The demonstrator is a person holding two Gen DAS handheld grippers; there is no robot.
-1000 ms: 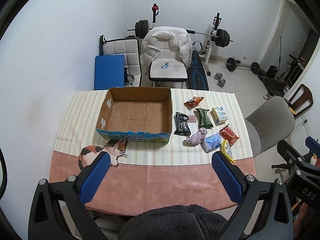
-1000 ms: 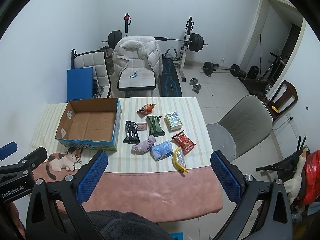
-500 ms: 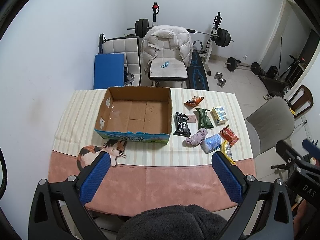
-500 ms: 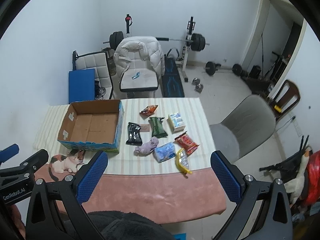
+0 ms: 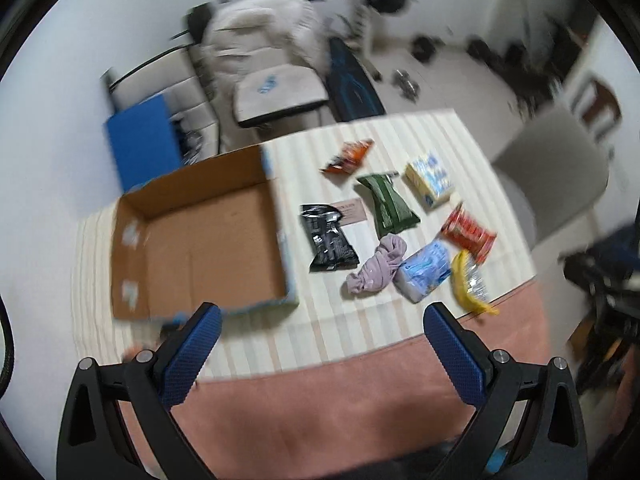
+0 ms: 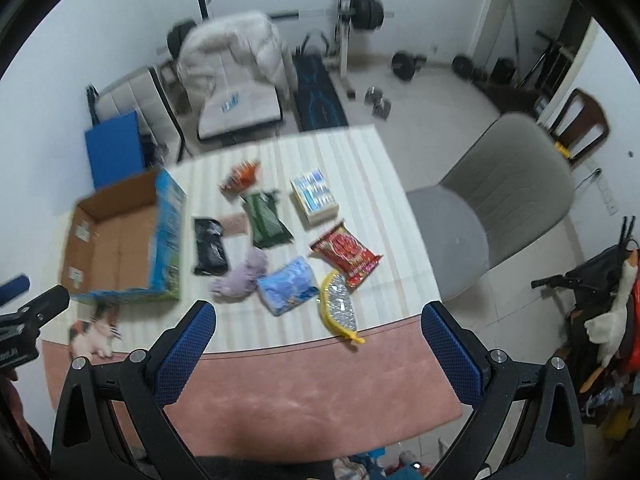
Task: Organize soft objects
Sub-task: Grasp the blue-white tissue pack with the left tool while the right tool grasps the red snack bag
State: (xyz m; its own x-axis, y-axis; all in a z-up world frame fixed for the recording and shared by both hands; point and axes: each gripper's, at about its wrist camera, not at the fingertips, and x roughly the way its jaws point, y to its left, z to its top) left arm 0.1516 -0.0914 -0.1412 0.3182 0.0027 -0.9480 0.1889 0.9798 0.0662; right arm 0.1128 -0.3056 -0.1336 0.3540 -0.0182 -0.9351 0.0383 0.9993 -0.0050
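Left gripper (image 5: 322, 316) hangs over the near edge of the bench (image 5: 328, 392), jaws spread wide, nothing between them. Right gripper (image 6: 318, 314) likewise: jaws wide apart, empty, above the pink near strip of the bench cover.

Far left on the bench: open cardboard box (image 5: 196, 240), interior bare, flaps up. Left wrist view looks straight down into it; right wrist view shows instead its blue printed outer side wall (image 6: 168, 236). Right wrist view alone shows the cat figure (image 6: 94, 332) on the cover in front of the box, and the tip of the other gripper at frame left.

Right of the box, well apart from it: black packet (image 5: 328, 238), then purple cloth bundle (image 5: 378, 266) touching the light-blue soft pack (image 5: 426, 270). Behind these, green packet (image 5: 388, 200) and orange snack bag (image 5: 348, 156). Further right: yellow-and-blue carton (image 5: 430, 178), red snack bag (image 5: 468, 234), yellow-edged clear bag (image 5: 470, 284) nearest the striped cover's front edge. All soft items lie loose on the striped cloth, outside the box.

Both views motion-blurred, left more so.

Room: white walls, tiled floor. Behind the bench, a chair draped with a white puffer jacket (image 6: 232, 52), blue pad (image 6: 114, 152), barbell rack (image 6: 348, 4). Grey chair (image 6: 500, 196) at the bench's right; right view also shows a plush goose (image 6: 612, 316).
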